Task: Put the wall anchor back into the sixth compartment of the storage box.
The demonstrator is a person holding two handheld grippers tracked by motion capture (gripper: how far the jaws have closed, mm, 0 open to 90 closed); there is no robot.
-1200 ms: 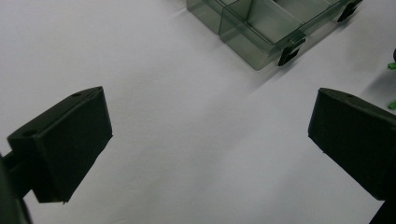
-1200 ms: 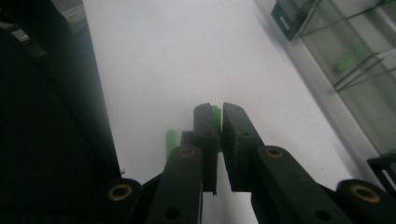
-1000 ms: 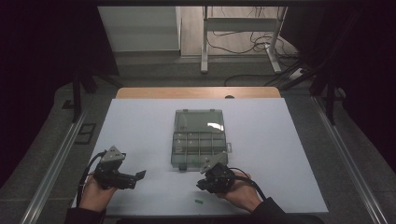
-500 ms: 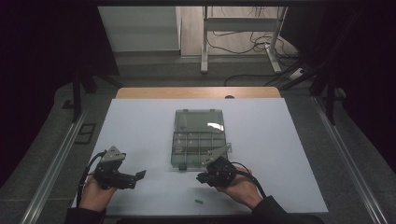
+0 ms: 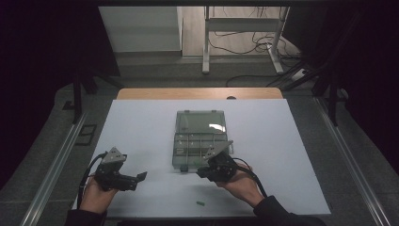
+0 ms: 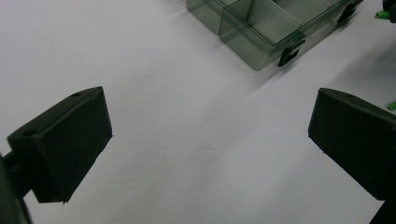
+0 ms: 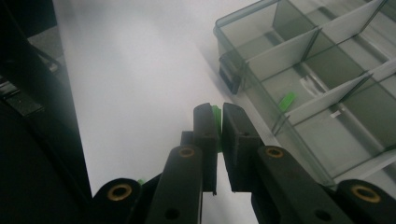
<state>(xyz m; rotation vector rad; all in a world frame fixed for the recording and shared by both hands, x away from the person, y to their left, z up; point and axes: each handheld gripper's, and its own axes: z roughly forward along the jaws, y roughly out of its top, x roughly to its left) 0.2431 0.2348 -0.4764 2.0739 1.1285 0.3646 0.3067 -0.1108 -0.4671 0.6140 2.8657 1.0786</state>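
One green piece (image 7: 215, 113) sits pinched between the right gripper (image 7: 217, 122) jaws.

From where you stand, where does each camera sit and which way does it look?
High view: above the table's near side, looking forward and down; both hands, left claw, right claw.
Left gripper view: on the left claw, over the white table; open jaws.
Right gripper view: on the right claw, pinching a green piece.
All three share the compartment box.
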